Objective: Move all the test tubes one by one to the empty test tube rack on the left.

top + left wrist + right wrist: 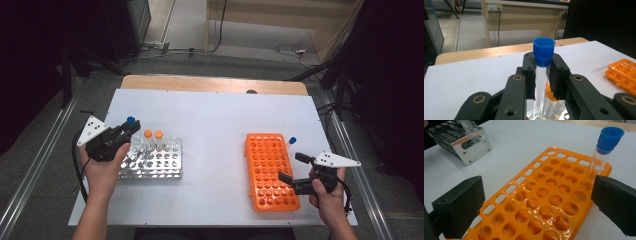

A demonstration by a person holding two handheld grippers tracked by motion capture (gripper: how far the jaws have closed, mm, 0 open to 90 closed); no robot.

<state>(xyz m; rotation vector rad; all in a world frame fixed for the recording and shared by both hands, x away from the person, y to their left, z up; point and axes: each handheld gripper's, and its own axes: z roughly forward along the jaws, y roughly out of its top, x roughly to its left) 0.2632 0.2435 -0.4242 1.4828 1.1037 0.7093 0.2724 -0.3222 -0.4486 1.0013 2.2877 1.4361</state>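
Observation:
My left gripper [128, 128] [543, 65] is shut on a clear tube with a blue cap [131, 120] [544, 50], held upright just over the left end of a metal tube rack [152, 167]. Two orange-capped tubes [153, 134] stand in that rack; one orange cap [549, 95] shows below my jaws. My right gripper [292, 167] [537, 202] is open and hovers over the right side of an orange rack [267, 172] [544, 195]. Nothing is between its fingers. A second blue-capped tube [291, 141] [607, 145] stands in the orange rack's far right corner.
Both racks rest on a white board [215, 125] laid over a wooden table [210, 83]. The metal rack [466, 142] holds several clear tubes. Open white surface lies between the two racks. Cables run across the floor behind the table.

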